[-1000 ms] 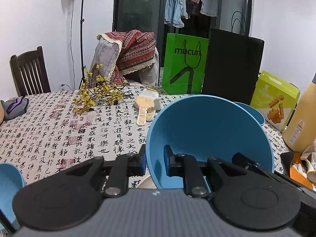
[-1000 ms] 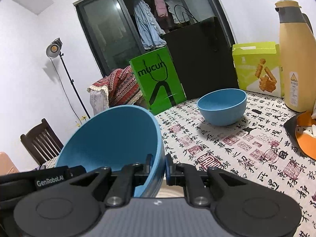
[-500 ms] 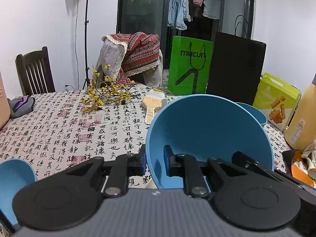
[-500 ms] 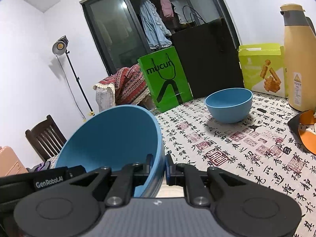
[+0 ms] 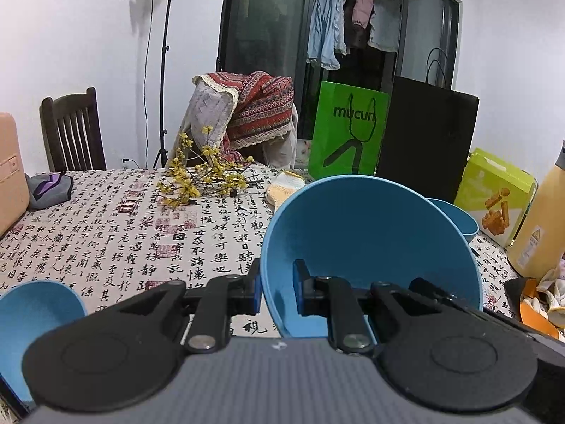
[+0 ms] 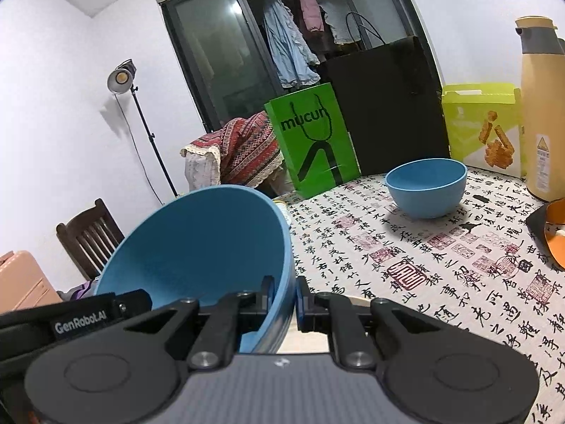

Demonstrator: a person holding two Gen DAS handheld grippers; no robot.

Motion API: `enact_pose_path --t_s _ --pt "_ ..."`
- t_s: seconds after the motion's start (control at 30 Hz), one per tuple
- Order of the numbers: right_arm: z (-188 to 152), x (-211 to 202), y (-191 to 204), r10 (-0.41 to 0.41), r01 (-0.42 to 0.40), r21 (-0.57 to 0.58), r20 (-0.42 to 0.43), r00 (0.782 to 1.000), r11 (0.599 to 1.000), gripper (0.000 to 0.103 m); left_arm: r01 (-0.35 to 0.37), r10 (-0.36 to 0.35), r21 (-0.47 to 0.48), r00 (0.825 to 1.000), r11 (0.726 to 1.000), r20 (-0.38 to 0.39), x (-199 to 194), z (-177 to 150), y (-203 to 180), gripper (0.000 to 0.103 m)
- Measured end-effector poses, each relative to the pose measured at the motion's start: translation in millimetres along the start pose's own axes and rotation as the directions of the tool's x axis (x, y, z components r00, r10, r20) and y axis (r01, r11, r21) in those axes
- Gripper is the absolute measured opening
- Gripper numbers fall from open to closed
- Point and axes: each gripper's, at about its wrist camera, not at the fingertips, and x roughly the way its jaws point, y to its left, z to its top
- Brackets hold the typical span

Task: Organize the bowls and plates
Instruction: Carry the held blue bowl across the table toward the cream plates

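In the left wrist view, the left gripper (image 5: 277,289) is pinching the near rim of a big blue bowl (image 5: 370,243) with narrowed jaws, carrying it above the table (image 5: 116,226); the flowers have slid away. In the right wrist view, the right gripper (image 6: 284,298) is clamping the opposite rim, and the second bowl (image 6: 425,189) is sitting nearer, probably the stacking spot.

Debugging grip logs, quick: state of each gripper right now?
Left gripper: shut on the big blue bowl, pinching its rim.
Right gripper: shut on the same bowl's opposite rim.
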Motion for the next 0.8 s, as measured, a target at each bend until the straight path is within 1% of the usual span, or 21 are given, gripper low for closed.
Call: enact_pose_path --t_s 0.2,0.3,0.8 --pt "-5 -2 8 0.013 -0.013 -0.007 -0.001 1.0 1.0 0.012 -0.012 0.012 0.001 1.0 1.0 0.011 -5 -3 7 0.016" --pt "-7 -3 12 0.02 -0.02 -0.012 -0.003 1.0 1.0 0.012 -0.029 0.029 0.008 1.0 1.0 0.01 -7 -4 8 0.017" --pt "-13 -6 27 0.039 -0.039 -0.035 -0.006 0.999 0.999 0.012 -0.05 0.05 0.003 0.999 0.999 0.022 -15 -7 22 0.017"
